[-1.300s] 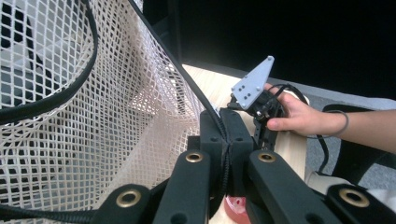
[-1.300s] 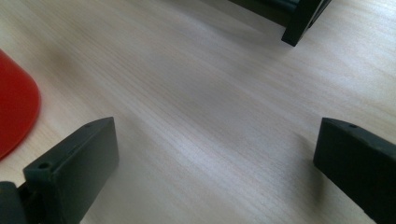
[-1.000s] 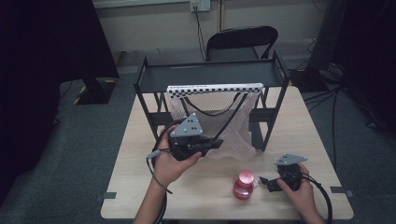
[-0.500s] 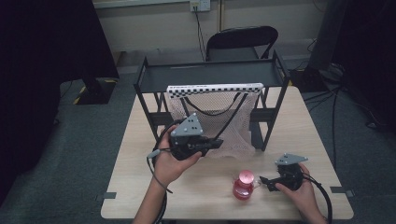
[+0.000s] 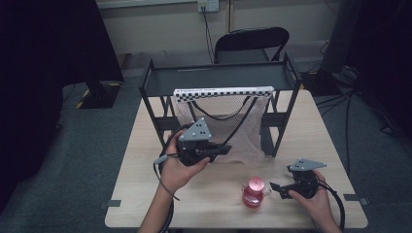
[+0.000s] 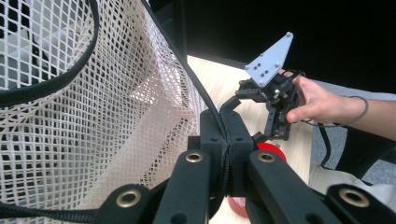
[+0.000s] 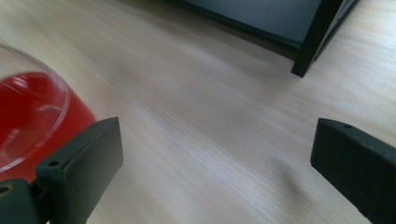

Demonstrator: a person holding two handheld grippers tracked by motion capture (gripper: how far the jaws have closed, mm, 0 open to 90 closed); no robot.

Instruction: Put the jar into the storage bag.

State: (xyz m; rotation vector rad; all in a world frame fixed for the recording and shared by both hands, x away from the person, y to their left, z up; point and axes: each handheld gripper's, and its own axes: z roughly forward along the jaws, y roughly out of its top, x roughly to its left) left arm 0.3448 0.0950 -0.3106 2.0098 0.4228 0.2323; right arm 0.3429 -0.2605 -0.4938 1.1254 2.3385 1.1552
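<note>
Left gripper [image 5: 224,149] is pinching the net bag's [image 5: 228,124] black cord [image 6: 196,88], right gripper [image 5: 274,187] is sitting wide open beside the red bottle [image 5: 253,193].

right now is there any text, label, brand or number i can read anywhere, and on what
No readable text in any view.
Checkered strip on the front edge of the black rack: black and white squares, with possibly small print at its left end, too small to read.
Red bottle: no label visible.
Wall socket: no marking legible.
</note>
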